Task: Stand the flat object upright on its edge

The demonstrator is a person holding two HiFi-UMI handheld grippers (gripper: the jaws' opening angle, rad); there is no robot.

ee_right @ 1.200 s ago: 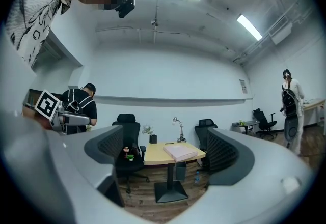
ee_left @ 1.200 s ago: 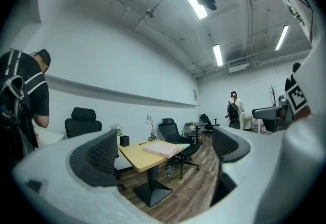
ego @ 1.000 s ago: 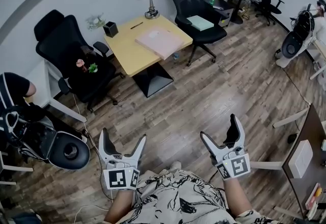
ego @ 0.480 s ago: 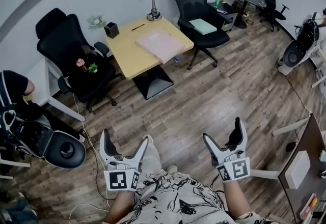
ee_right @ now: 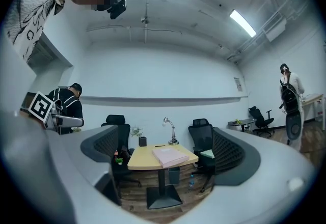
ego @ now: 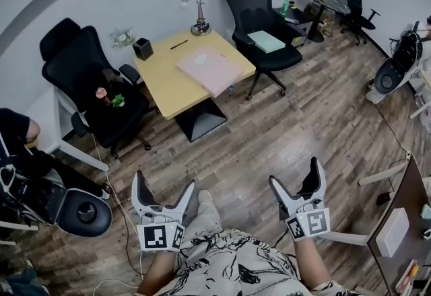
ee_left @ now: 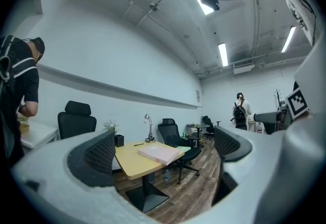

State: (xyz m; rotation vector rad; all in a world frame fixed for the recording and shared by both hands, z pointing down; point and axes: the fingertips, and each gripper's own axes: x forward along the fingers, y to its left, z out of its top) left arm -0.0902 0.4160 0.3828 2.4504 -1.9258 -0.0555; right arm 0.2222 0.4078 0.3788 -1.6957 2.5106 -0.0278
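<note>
A flat pink book-like object (ego: 200,64) (ee_left: 158,153) (ee_right: 170,156) lies flat on a small yellow table (ego: 170,79) (ee_left: 133,166) (ee_right: 140,162) across the room. My left gripper (ego: 163,188) (ee_left: 162,154) and my right gripper (ego: 293,176) (ee_right: 168,157) are held low in front of the person's body, far from the table. Both stand open with nothing between the jaws. Both point toward the table.
Black office chairs stand left (ego: 84,72) and right (ego: 259,15) of the table. A desk lamp (ego: 196,11), a black pot (ego: 142,49) and a pen (ego: 179,44) sit on the table's far side. Wooden floor (ego: 283,126) lies between me and the table. A person (ee_left: 239,112) stands far right.
The head view has shifted slightly, so the table sits a little more left. Both grippers keep nearly the same place, open as before.
</note>
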